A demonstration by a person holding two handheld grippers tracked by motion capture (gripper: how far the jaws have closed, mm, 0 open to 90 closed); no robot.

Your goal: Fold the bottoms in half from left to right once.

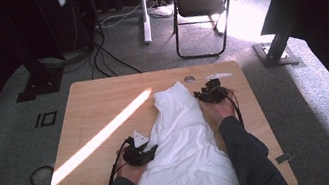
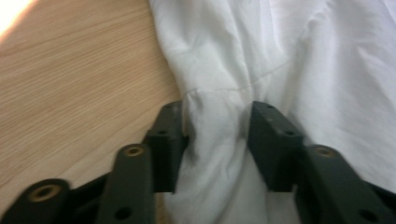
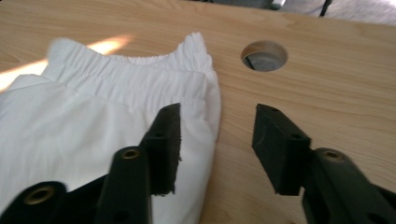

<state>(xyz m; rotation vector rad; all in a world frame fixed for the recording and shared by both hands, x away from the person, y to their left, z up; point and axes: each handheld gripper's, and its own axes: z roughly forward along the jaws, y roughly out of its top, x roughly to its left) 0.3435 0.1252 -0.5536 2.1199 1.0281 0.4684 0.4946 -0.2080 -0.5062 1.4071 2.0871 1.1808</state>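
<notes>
A white garment (image 1: pixel 181 145) lies along the middle of a wooden desk (image 1: pixel 99 108), its elastic waistband at the far end. The left gripper (image 1: pixel 148 152) is at the garment's near left edge, jaws parted around a fold without pinching. The right gripper (image 1: pixel 206 94), jaws open and empty, straddles the far right edge. Close both on cloth edges before lifting, keeping tension even.
</notes>
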